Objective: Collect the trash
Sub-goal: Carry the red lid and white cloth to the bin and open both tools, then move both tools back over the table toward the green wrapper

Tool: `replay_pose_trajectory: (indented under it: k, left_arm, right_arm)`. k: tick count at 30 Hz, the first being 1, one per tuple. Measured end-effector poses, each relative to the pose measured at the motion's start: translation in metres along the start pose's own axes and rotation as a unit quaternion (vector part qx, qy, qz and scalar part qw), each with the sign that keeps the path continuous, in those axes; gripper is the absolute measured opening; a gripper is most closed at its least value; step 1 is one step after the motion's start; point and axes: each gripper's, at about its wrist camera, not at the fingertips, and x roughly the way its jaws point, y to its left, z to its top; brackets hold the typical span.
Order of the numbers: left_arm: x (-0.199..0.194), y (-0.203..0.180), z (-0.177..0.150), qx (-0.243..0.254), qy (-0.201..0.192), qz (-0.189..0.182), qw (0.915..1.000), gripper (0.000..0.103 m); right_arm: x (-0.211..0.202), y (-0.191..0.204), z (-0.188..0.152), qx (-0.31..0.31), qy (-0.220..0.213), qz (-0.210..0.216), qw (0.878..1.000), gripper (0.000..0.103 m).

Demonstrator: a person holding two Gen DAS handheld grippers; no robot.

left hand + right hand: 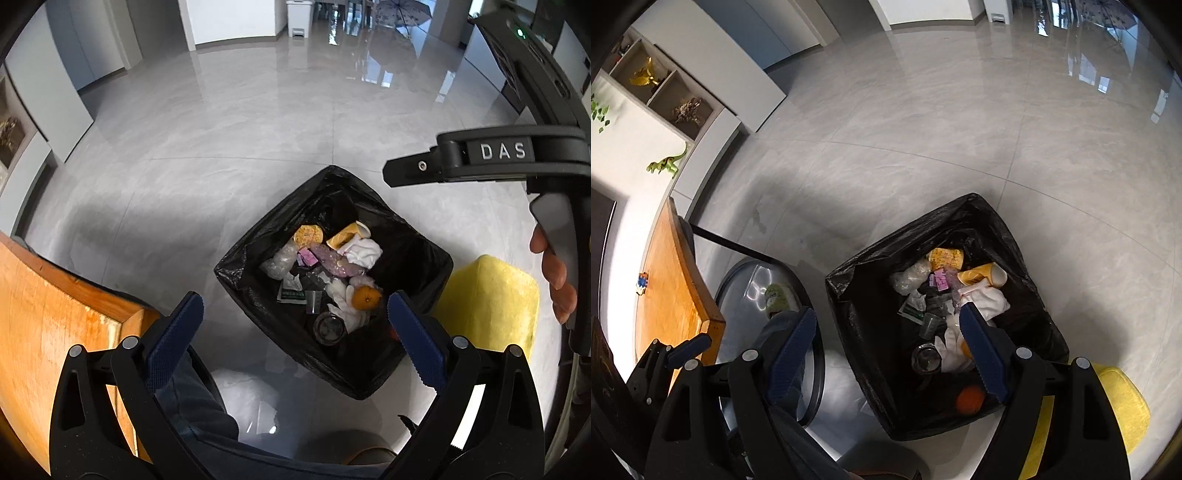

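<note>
A bin lined with a black bag (413, 258) stands on the grey floor, also in the right wrist view (1015, 236). It holds trash: an orange (365, 297), a yellow paper cup (347, 233), white tissue (364, 253), a clear cup (328, 326), wrappers. My left gripper (295, 328) is open and empty, above the bin's near left side. My right gripper (888, 343) is open and empty above the bin; it also shows in the left wrist view (410, 173) at the right, held by a hand.
A wooden table (55, 317) edge is at the left, also in the right wrist view (672, 291). A yellow stool (491, 302) stands right of the bin. A round dark-rimmed table (764, 291) sits between table and bin. Open floor lies beyond.
</note>
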Motion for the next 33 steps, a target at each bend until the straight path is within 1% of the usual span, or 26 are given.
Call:
replay_pose_trajectory:
  k: [2,5,9,11,14,17,20,22,26,29,33]
  left_arm:
    - [-0.006,0.010,-0.003,-0.010,-0.005,0.001,0.9999,0.097]
    - [-0.013,0.026,-0.010,-0.027,-0.011,0.004,0.9996,0.097]
    - [-0.029,0.058,-0.023,-0.060,-0.019,0.011,0.9979,0.097]
    - [-0.041,0.077,-0.033,-0.072,-0.024,0.023,0.9968,0.097]
    - [-0.057,0.107,-0.047,-0.100,-0.032,0.038,0.9937,0.097]
    - [-0.075,0.146,-0.065,-0.139,-0.040,0.056,0.9878,0.097]
    - [-0.097,0.186,-0.087,-0.177,-0.049,0.079,0.9799,0.097]
    - [-0.108,0.207,-0.101,-0.194,-0.053,0.089,0.9755,0.097]
    - [-0.129,0.251,-0.131,-0.234,-0.056,0.118,0.9635,0.097]
    - [-0.144,0.292,-0.163,-0.276,-0.055,0.138,0.9496,0.097]
    - [-0.155,0.338,-0.201,-0.321,-0.049,0.159,0.9322,0.097]
  right_arm:
    - [0.000,0.010,-0.001,-0.010,0.000,-0.001,1.000,0.081]
    - [-0.001,0.037,0.001,-0.037,0.003,0.004,0.999,0.081]
    - [-0.002,0.074,0.002,-0.071,0.003,0.010,0.997,0.081]
    - [-0.004,0.098,0.004,-0.093,0.004,0.015,0.996,0.081]
    - [-0.001,0.147,0.005,-0.137,0.007,0.021,0.990,0.081]
    - [0.007,0.191,0.004,-0.171,0.012,0.030,0.985,0.081]
    - [0.015,0.228,0.001,-0.198,0.019,0.038,0.979,0.081]
    - [0.022,0.259,-0.004,-0.223,0.024,0.046,0.973,0.081]
    - [0.040,0.327,-0.013,-0.277,0.036,0.064,0.958,0.081]
    - [0.055,0.378,-0.024,-0.314,0.048,0.074,0.945,0.081]
    - [0.077,0.440,-0.037,-0.352,0.062,0.087,0.930,0.081]
